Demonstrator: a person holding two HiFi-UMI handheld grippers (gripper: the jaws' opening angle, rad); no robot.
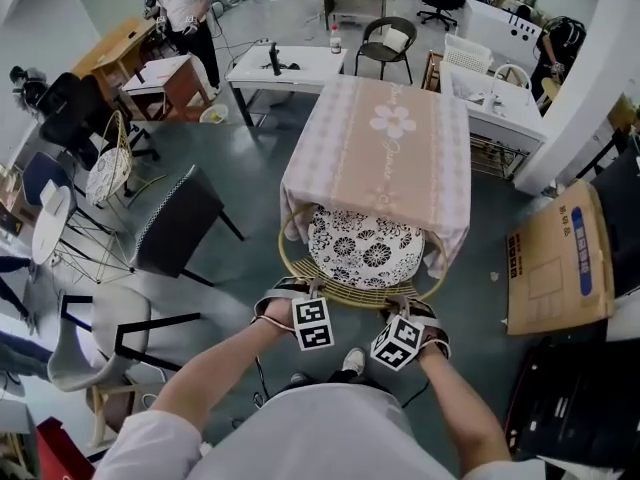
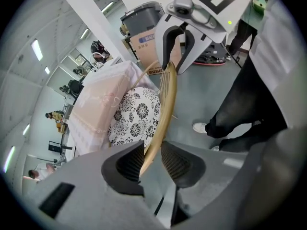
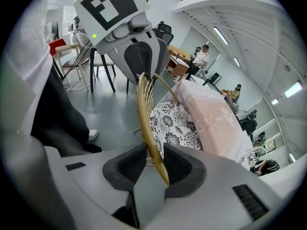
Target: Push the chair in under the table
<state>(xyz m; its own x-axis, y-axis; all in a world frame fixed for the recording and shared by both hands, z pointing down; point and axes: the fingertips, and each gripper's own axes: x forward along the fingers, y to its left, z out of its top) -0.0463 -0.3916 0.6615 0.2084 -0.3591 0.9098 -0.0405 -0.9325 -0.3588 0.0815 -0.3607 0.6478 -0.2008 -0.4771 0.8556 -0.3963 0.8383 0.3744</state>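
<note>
A wicker chair with a black-and-white flowered cushion stands with its seat mostly under the table, which has a pink cloth. Its curved golden back rail faces me. My left gripper is at the rail's left part. In the left gripper view the rail passes between the jaws with a gap at one pad, so the gripper is open. My right gripper is at the rail's right part. In the right gripper view its pads close snugly on the rail.
A dark chair stands left of the table, with a wire chair farther left. A cardboard box lies on the floor at the right, beside a white pillar. White desks stand behind the table.
</note>
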